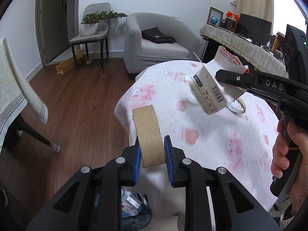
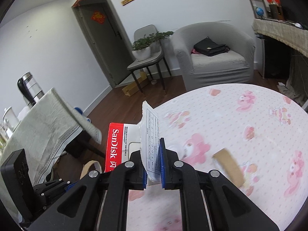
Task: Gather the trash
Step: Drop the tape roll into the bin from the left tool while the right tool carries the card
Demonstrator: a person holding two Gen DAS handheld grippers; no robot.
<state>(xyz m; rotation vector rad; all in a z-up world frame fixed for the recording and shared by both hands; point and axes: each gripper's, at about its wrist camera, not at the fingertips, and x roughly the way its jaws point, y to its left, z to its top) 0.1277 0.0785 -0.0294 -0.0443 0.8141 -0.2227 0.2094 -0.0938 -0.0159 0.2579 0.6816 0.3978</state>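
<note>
My left gripper [image 1: 152,150] is shut on a tan cardboard tape ring [image 1: 147,132], held over the near edge of the round table [image 1: 211,144] with its pink-printed white cloth. At the right of that view my right gripper [image 1: 219,76] carries a white package with a barcode [image 1: 208,92] above the table. In the right wrist view my right gripper [image 2: 153,154] is shut on the torn white flap [image 2: 151,132] of that red-and-white SanDisk package [image 2: 115,150]. The left gripper [image 2: 50,188] and its ring [image 2: 90,166] show at lower left.
A bin with wrappers [image 1: 132,206] sits on the floor below the left gripper. A pale tape ring [image 1: 237,106] and a brown cardboard piece [image 2: 229,165] lie on the table. Beyond are a grey armchair [image 1: 159,44], a chair with a plant [image 1: 90,36] and a cloth-covered side table [image 2: 44,127].
</note>
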